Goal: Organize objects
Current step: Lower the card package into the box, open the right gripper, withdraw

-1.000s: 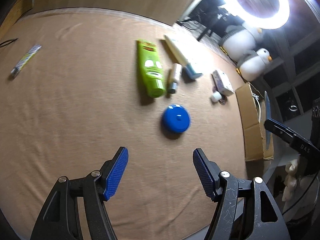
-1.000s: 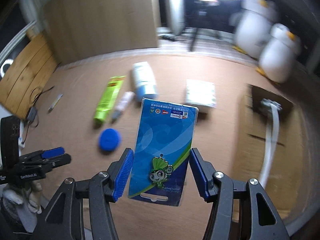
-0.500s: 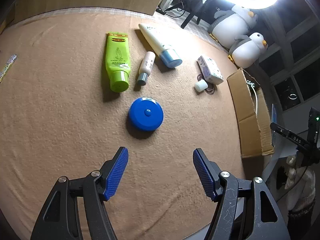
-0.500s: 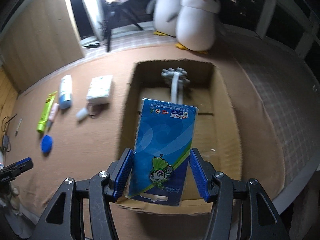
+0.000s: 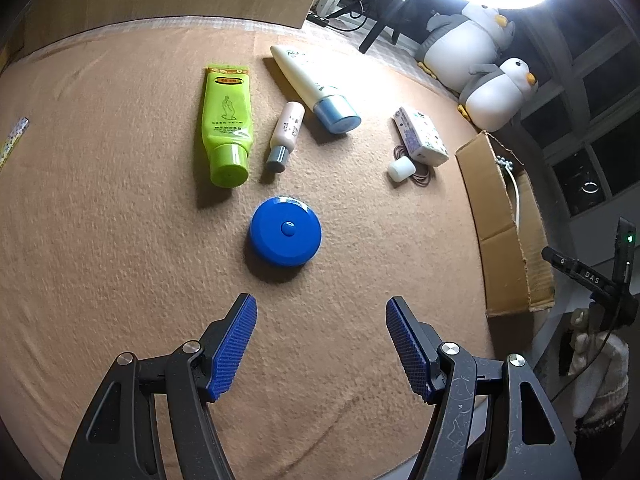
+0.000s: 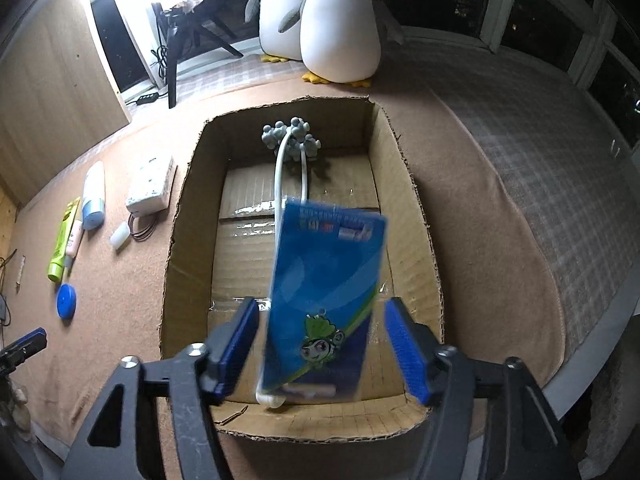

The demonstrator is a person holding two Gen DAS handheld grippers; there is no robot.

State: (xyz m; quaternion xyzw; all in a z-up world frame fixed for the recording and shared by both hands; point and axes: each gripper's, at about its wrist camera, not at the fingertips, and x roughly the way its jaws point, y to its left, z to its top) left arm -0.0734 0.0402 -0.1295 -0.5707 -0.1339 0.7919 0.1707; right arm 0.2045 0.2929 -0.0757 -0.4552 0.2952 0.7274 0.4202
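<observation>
My right gripper hangs over the open cardboard box. Its jaws are opening. The blue cartoon card pack is between them, blurred and tilted, with a gap to each pad. A white massager with grey balls lies in the box. My left gripper stands open and holds nothing, just short of a round blue disc on the brown cloth. Beyond the disc lie a green tube, a small bottle and a white tube with a blue cap.
A white packet, a small white cap and a hair tie lie left of the box. Two plush penguins stand behind it. A ring light glares at the back. A wooden panel borders the far side.
My right gripper swung from over the table to above the box, then its jaws widened and the card pack came loose. My left gripper shifted, bringing the blue disc nearer its fingers.
</observation>
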